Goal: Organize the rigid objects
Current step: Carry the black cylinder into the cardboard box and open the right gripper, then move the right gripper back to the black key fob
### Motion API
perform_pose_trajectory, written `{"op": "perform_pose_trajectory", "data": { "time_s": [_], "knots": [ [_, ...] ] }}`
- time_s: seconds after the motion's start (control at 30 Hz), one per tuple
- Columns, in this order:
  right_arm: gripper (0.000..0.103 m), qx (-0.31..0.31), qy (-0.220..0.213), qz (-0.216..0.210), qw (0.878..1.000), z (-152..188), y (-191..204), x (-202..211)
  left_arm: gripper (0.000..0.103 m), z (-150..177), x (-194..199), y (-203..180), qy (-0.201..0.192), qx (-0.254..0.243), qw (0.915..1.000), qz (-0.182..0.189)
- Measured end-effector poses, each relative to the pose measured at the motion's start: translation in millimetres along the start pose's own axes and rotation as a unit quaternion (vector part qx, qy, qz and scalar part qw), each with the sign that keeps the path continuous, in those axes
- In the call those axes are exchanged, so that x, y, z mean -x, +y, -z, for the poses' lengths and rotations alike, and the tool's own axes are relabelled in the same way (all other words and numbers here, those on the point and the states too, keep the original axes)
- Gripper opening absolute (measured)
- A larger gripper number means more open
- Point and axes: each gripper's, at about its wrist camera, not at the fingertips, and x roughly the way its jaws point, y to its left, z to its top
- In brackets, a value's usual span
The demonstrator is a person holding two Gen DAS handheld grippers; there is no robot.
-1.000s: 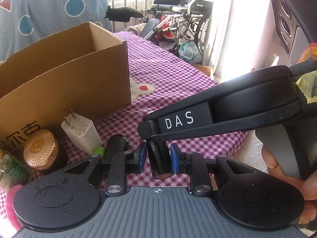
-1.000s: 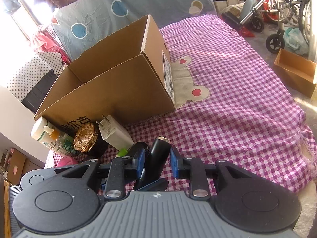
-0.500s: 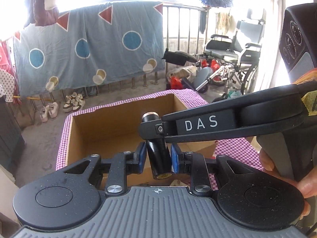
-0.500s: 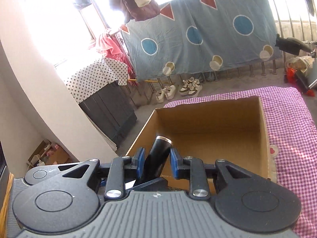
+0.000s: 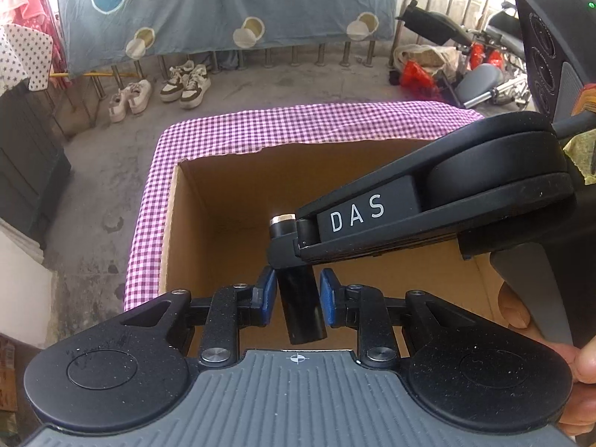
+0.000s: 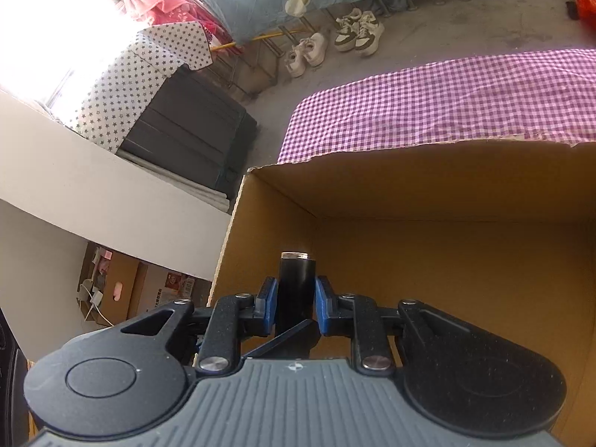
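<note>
The right hand-held gripper (image 6: pixel 294 303) is clenched on a black cylinder (image 6: pixel 294 290) with a silver cap, its jaws having just closed further; the left hand-held gripper (image 5: pixel 296 294) brackets the cylinder's lower end with its jaws drawn in, though a pad seems just clear. Both hang over the open cardboard box (image 5: pixel 223 201) on the checked cloth (image 5: pixel 298 121); the box looks empty where visible, so the release is left and sorting seems barely begun.

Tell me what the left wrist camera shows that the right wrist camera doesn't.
Only the left wrist view shows the right tongs from the side, marked DAS, a hand on their handle, and a parked wheelchair. Only the right wrist view shows a star-print cloth and a white wall. Both show the black tube, cardboard box, checked cloth and shoes.
</note>
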Motion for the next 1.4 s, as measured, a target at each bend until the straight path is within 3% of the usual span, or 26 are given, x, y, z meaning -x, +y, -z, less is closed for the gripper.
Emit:
{"op": "perform_pose_trajectory", "data": {
  "time_s": [0.17, 0.4, 0.53, 0.67, 0.8, 0.93, 1.17, 1.27, 1.4],
  "knots": [
    [0.023, -0.030, 0.034, 0.004, 0.999, -16, -21, -43, 0.025, -6, -28, 8, 0.045, -0.004, 0.9986, -0.028],
    [0.025, -0.055, 0.025, -0.009, 0.998, -27, -36, -68, 0.026, -7, -22, 13, 0.049, 0.000, 0.9983, -0.030],
    [0.025, -0.058, 0.013, -0.008, 0.998, -25, -36, -55, 0.026, -8, -10, 15, 0.038, 0.008, 0.9991, -0.017],
    [0.025, -0.046, -0.008, -0.010, 0.999, -15, -29, -14, 0.026, -2, 20, 15, 0.015, 0.014, 0.9998, 0.006],
    [0.025, -0.028, -0.038, -0.030, 0.998, 5, -22, 44, 0.026, 8, 54, 20, 0.008, 0.040, 0.9960, 0.080],
    [0.025, 0.001, -0.078, -0.045, 0.996, 44, -15, 109, 0.026, 27, 90, 12, -0.016, 0.030, 0.9936, 0.107],
    [0.025, 0.015, -0.162, -0.063, 0.985, 160, -18, 207, 0.028, 78, 123, -12, -0.041, -0.001, 0.9883, 0.147],
    [0.025, 0.005, -0.191, -0.045, 0.981, 204, -30, 219, 0.029, 109, 121, -30, -0.053, -0.028, 0.9879, 0.143],
    [0.025, -0.041, -0.208, 0.002, 0.977, 250, -60, 200, 0.030, 152, 107, -58, -0.061, -0.059, 0.9842, 0.155]
  ]
}}
